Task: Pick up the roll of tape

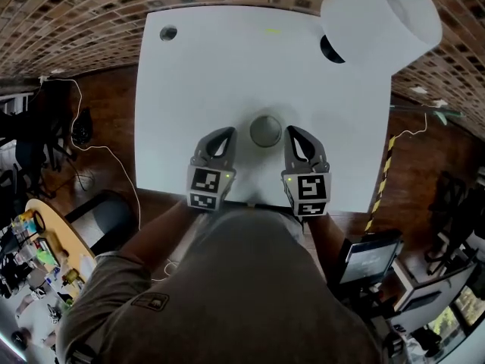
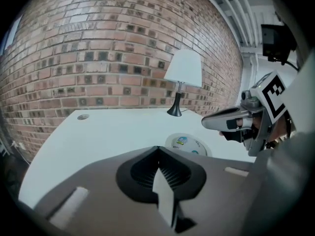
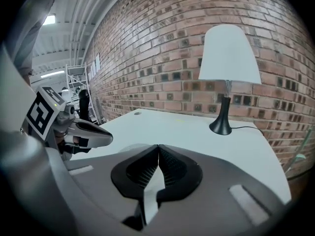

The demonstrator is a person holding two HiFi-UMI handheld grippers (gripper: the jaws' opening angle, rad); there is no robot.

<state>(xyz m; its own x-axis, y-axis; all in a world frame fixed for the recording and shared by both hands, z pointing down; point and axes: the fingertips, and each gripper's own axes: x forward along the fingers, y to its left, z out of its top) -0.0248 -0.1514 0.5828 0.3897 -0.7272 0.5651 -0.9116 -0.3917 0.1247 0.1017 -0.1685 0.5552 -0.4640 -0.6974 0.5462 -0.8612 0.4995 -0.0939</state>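
Tape [image 1: 265, 130] flat on table [image 1: 227, 67], near middle of near edge, printed face up. Left gripper [image 1: 225, 135] just beside it on left, right gripper [image 1: 292, 132] just beside it on right, both apart from it. Both pairs of jaws closed tight, tips together, nothing held. Lamp [image 1: 379, 17] at far right corner. Small hole [image 1: 168, 32] near far left corner.

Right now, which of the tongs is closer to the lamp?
Right. The lamp stands at the table's far right corner. The right tongs hover on that side near the front edge; the left tongs are further left, across the tape.
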